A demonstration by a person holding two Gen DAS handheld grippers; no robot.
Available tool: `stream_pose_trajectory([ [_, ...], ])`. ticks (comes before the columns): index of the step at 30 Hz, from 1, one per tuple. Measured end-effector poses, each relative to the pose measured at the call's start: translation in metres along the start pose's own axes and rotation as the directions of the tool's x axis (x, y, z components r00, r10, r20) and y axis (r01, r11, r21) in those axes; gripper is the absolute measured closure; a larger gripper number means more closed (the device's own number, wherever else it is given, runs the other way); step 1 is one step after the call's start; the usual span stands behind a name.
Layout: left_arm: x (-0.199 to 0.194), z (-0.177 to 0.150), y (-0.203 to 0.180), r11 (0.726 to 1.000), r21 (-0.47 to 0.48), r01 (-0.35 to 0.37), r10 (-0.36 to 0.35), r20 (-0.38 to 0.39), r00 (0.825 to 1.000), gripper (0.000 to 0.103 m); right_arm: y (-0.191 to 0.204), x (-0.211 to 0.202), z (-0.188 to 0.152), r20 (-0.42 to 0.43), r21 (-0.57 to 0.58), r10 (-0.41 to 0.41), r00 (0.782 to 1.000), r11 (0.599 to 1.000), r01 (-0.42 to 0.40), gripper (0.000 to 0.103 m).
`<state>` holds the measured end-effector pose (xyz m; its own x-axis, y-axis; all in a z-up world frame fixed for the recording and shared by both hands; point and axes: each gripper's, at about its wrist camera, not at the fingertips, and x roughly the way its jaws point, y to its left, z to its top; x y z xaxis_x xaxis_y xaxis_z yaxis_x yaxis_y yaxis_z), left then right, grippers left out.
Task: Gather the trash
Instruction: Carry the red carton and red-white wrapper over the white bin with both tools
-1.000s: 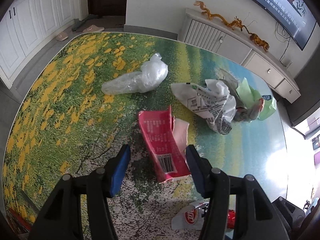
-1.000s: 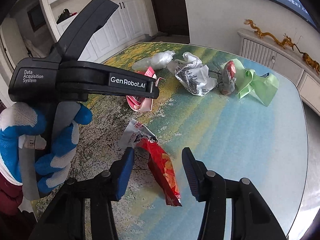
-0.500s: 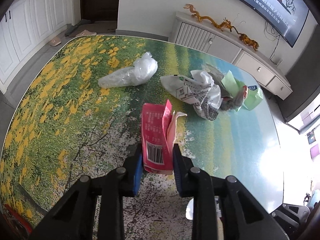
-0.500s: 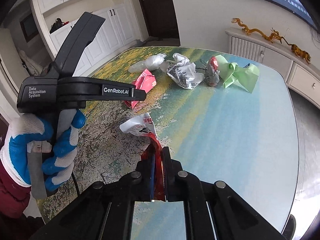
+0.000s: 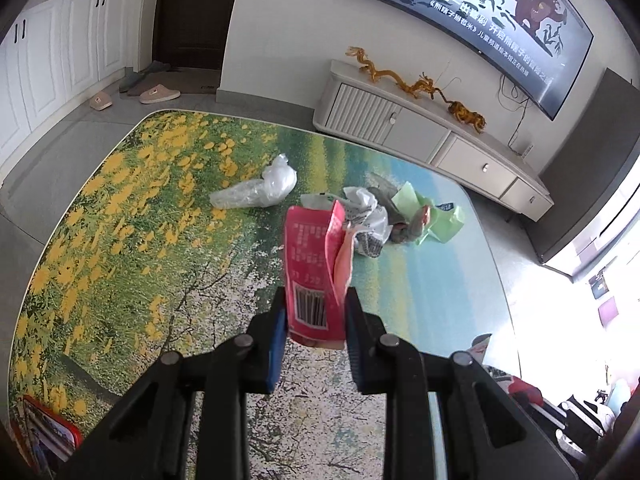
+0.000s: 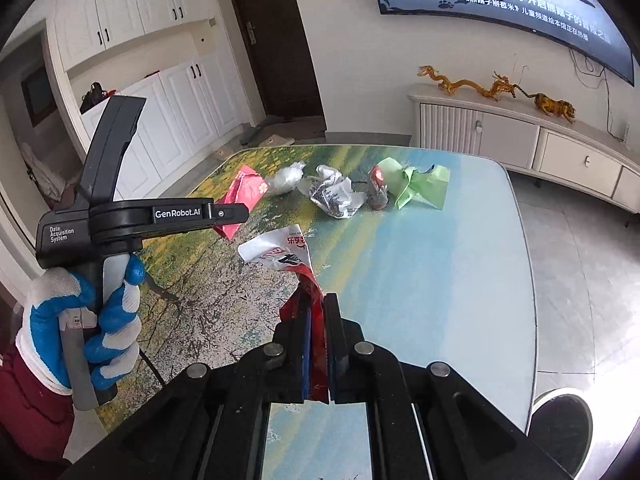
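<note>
My left gripper [image 5: 314, 312] is shut on a pink carton wrapper [image 5: 312, 256], which hangs lifted above the table. From the right wrist view the same pink wrapper [image 6: 244, 196] shows beyond the left gripper's black body [image 6: 160, 216], held by a gloved hand [image 6: 80, 320]. My right gripper [image 6: 318, 312] is shut on a red and white snack wrapper [image 6: 284, 252], raised off the table. Left on the table are a clear plastic bag [image 5: 256, 192], a crumpled white printed bag [image 5: 366, 220], a small red and grey wrapper [image 6: 376, 188] and a green wrapper [image 5: 432, 220].
The table [image 5: 120, 240] has a printed flower and landscape top with rounded corners. A white sideboard [image 5: 420, 140] with dragon figures stands behind it under a wall screen. Slippers [image 5: 156, 94] lie by the door. A dark round bin [image 6: 560, 424] sits at the right wrist view's lower right.
Both grippers closed, the left on the pink wrapper and the right on the red and white wrapper. Both then rose, lifting the wrappers off the table.
</note>
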<state>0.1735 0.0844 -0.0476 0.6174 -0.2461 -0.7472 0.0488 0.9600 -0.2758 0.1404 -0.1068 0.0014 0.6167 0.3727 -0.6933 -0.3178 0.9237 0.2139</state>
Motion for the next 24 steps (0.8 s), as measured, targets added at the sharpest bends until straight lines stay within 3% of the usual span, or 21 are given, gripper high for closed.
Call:
stream_pose_trajectory([
  [15, -0.07, 0.005, -0.036, 0.994, 0.05, 0.095, -0.101, 0.12, 0.988, 0.078, -0.031, -0.072, 0.007, 0.183, 0.12, -0.084, 0.979, 0.991, 0.063, 0.097],
  [24, -0.086, 0.0, -0.081, 0.975, 0.12, 0.185, -0.199, 0.121, 0.972, 0.078, -0.068, -0.115, -0.01, 0.251, 0.23, -0.173, 0.952, 0.966, 0.115, 0.097],
])
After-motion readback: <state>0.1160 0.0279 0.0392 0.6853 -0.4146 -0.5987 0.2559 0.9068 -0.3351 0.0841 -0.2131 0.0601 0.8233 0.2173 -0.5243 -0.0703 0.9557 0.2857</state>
